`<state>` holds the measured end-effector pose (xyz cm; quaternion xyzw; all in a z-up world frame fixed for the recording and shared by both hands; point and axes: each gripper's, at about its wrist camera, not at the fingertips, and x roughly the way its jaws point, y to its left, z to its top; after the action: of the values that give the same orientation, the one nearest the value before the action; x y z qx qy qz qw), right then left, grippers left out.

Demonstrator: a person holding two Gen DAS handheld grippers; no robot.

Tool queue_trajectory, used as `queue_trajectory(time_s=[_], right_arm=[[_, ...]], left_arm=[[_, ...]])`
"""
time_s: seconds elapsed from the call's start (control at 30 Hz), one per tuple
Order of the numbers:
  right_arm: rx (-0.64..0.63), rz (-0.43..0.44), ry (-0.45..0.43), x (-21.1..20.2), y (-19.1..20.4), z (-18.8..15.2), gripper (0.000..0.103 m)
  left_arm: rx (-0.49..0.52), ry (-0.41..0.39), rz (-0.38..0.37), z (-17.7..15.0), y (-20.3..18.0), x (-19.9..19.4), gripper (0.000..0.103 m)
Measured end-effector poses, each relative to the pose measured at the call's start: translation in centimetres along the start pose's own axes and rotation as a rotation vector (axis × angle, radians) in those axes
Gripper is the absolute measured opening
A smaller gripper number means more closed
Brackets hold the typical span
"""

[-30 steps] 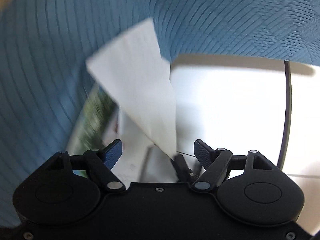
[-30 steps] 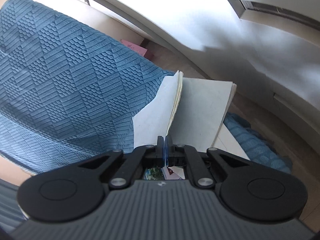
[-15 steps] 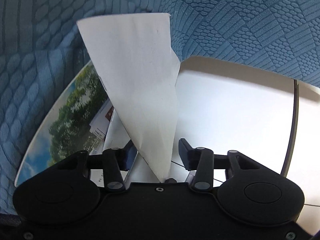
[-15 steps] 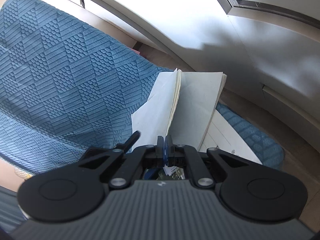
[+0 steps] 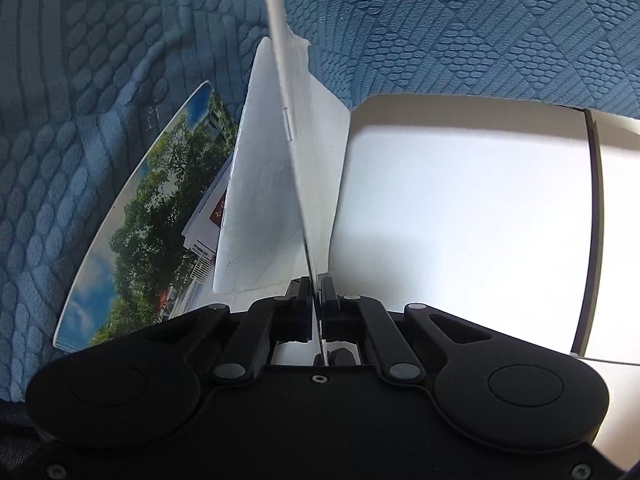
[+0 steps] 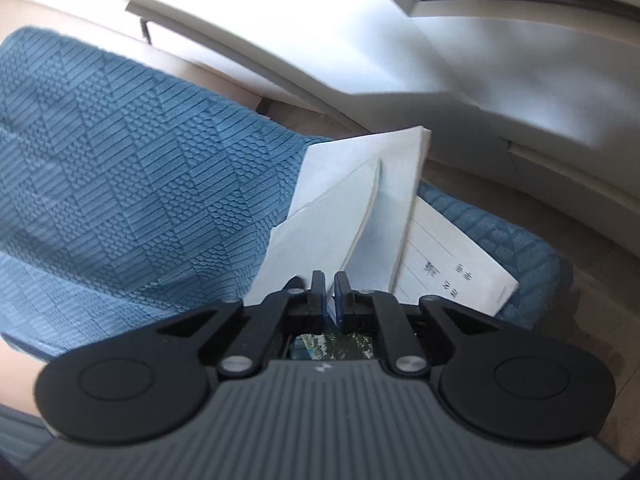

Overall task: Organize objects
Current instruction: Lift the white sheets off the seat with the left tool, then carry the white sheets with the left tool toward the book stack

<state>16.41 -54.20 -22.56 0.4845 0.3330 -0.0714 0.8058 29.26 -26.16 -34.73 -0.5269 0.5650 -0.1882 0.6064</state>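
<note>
Our left claw (image 5: 317,285) was wide apart a moment ago; now it pinches the thin white booklet (image 5: 296,152), which stands up on edge over the blue blanket (image 5: 480,32). Our right claw (image 6: 330,289) still grips its pages. We think closing or lifting comes next.

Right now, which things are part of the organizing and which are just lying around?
In the job:
left claw, shut on white booklet
right claw, gripping it too
photo-cover magazine
lined form

Lying about:
blue textured blanket
white furniture
</note>
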Motion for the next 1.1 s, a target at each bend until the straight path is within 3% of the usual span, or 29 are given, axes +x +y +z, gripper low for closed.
queue_trajectory(time_s=[0.07, 0.13, 0.17, 0.37, 0.57, 0.63, 0.67, 0.73, 0.8, 1.1], right_arm=[[0.036, 0.02, 0.0, -0.1, -0.6, 0.2, 0.016], [0.072, 0.036, 0.0, -0.2, -1.2, 0.5, 0.053], [0.091, 0.043, -0.007, -0.3, -1.5, 0.6, 0.061], [0.172, 0.131, 0.013, 0.8, -2.3, 0.9, 0.064], [0.187, 0.14, 0.034, 2.1, -1.6, 0.6, 0.062], [0.164, 0.124, 0.024, 2.1, -1.1, 0.3, 0.058], [0.156, 0.113, 0.019, 2.0, -0.9, 0.2, 0.055], [0.143, 0.09, 0.016, 2.0, -0.7, 0.0, 0.032], [0.118, 0.051, 0.03, 2.1, -0.4, -0.3, 0.018], [-0.058, 0.026, 0.03, -0.7, 3.2, -2.8, 0.006]], left_arm=[[0.0, 0.009, -0.011, -0.1, -0.1, -0.8, 0.002], [-0.006, 0.016, -0.022, -0.2, -0.1, -1.6, 0.002], [-0.005, 0.02, -0.031, -0.3, -0.1, -2.0, 0.002], [0.001, 0.043, -0.061, -0.9, -0.5, -4.8, 0.002], [0.032, 0.079, -0.061, -1.7, -1.3, -7.1, 0.002], [0.045, 0.083, -0.054, -2.2, -1.5, -7.6, 0.003], [0.048, 0.086, -0.054, -2.4, -1.5, -8.1, 0.003], [0.048, 0.087, -0.059, -2.8, -1.3, -9.0, 0.003], [0.052, 0.087, -0.048, -3.1, -1.0, -9.8, 0.003], [0.048, 0.089, -0.029, -3.5, -0.1, -14.8, 0.005]])
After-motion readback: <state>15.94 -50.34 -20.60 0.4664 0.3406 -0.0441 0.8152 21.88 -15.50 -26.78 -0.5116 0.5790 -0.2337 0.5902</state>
